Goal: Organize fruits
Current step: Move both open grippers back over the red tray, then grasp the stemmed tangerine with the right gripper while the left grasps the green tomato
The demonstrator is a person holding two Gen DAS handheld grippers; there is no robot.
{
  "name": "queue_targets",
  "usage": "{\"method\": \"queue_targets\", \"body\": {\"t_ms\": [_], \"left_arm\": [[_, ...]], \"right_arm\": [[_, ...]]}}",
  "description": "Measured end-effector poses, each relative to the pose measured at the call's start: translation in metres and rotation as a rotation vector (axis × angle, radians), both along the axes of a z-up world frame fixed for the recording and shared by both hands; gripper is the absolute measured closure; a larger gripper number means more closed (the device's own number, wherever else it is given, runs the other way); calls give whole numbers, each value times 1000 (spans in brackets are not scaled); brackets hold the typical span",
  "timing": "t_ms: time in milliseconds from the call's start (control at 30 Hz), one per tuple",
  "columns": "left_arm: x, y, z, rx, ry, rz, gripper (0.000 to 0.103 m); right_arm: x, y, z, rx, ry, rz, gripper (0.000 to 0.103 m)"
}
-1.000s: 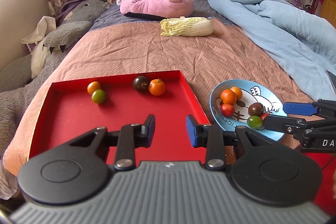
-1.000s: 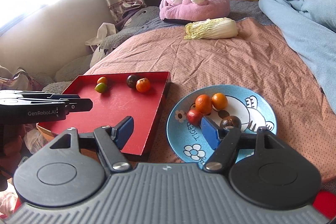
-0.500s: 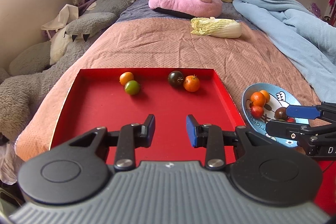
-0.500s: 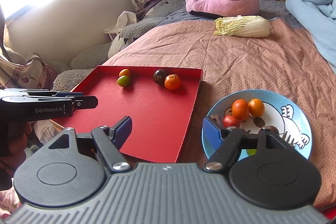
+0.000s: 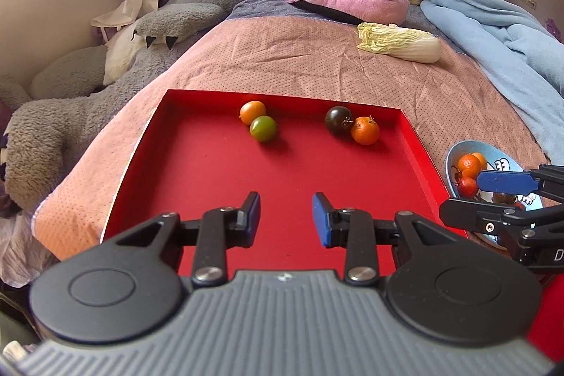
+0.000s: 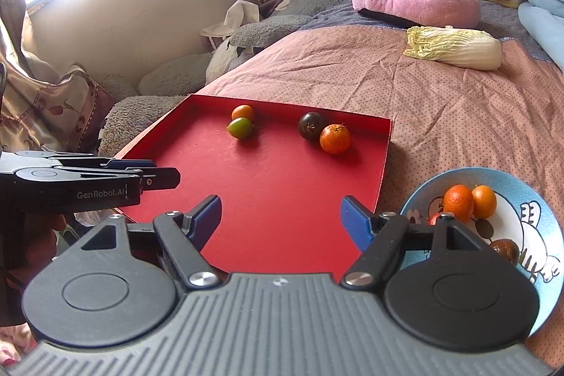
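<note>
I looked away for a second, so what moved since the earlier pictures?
Both grippers slid left, off the blue plate and over the red tray. The left gripper and right gripper are open and empty; nothing was grabbed or dropped. The four fruits in the tray, the plate's fruits and the cabbage stayed put.

Four fruits (image 5: 262,128) on red tray (image 5: 218,185) — others on blue plate (image 6: 535,199).

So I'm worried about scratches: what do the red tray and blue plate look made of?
Red tray: probably cardboard or thin board, judging by its matte, faintly grainy face and thin, sharply folded walls. Blue plate: likely glazed ceramic or melamine; smooth, with a printed cartoon.
</note>
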State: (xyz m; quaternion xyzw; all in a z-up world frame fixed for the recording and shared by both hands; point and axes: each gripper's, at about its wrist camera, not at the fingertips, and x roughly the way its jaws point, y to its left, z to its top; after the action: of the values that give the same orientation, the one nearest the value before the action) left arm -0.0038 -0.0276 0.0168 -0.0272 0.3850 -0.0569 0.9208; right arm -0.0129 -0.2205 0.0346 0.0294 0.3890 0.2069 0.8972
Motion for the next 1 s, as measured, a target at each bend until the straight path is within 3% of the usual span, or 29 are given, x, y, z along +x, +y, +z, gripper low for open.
{"method": "queue_targets", "body": {"t_ms": [467,733,1000], "left_arm": [[17,16,-9,-37,20,26,67],[29,20,-14,-49,39,29,67],[42,27,-20,-59,56,33,67]], "right_arm": [[61,14,-14,-34,-7,4,24],[114,23,-42,-104,24,1,26],[154,33,-69,-154,66,4,36]]}}
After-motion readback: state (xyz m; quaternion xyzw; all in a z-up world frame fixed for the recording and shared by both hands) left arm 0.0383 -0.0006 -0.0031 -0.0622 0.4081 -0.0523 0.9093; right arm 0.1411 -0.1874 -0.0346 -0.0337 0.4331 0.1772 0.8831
